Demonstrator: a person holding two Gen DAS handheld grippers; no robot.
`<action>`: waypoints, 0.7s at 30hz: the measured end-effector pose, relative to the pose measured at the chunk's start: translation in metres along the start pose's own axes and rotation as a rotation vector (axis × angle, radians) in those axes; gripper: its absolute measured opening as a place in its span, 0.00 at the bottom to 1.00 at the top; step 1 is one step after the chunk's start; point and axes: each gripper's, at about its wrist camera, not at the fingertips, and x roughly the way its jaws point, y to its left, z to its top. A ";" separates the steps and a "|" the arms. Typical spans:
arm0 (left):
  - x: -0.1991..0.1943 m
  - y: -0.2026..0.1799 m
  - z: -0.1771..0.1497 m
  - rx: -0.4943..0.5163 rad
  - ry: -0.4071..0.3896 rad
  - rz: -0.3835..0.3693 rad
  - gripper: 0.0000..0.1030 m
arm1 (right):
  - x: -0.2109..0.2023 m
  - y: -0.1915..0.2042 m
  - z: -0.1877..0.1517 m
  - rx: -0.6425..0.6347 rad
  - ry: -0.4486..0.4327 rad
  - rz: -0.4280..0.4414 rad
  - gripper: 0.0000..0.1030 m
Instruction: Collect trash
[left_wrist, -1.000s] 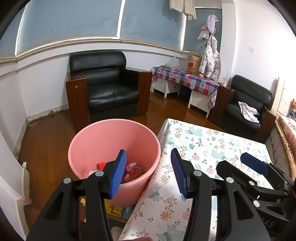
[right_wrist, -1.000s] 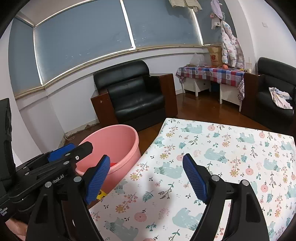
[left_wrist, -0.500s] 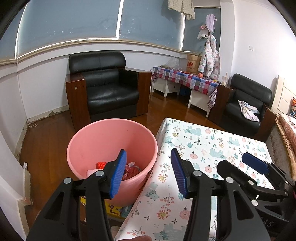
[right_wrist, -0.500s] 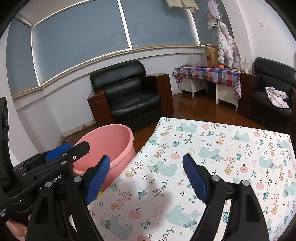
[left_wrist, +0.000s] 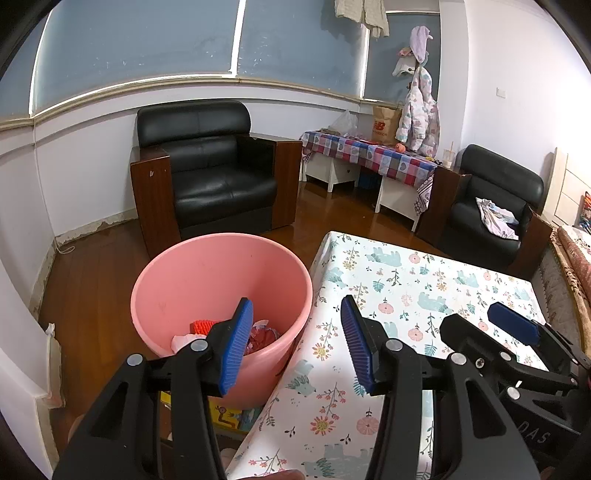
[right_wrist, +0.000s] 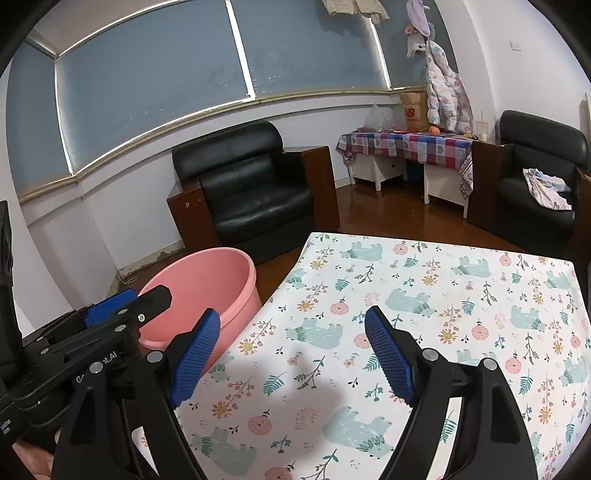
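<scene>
Both grippers wide apart, holding nothing, by the pink bin.
Bin (left_wrist: 221, 280) stands just beside the table (left_wrist: 424, 291); red and white trash (left_wrist: 258, 334) lies crumpled inside; left gripper (left_wrist: 297, 341) above its rim; right gripper (right_wrist: 295, 354) over the table.

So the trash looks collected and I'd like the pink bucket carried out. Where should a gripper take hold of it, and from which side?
Grip the pink bucket by its rim, from above, one finger inside the wall and one outside. It stands upright and open, too wide to span, and no handle shows. Choose the rim arc away from the floral table, which crowds the other side. The left gripper, open, is nearest.
</scene>
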 end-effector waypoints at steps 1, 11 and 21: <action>0.000 0.000 -0.001 0.000 0.000 -0.001 0.49 | 0.000 -0.001 0.000 0.001 -0.001 -0.001 0.77; 0.005 0.002 -0.009 0.001 0.013 -0.002 0.49 | 0.002 -0.003 0.000 0.006 0.001 -0.005 0.77; 0.007 0.002 -0.007 0.008 0.018 -0.004 0.49 | 0.004 -0.006 -0.002 0.012 0.006 -0.007 0.77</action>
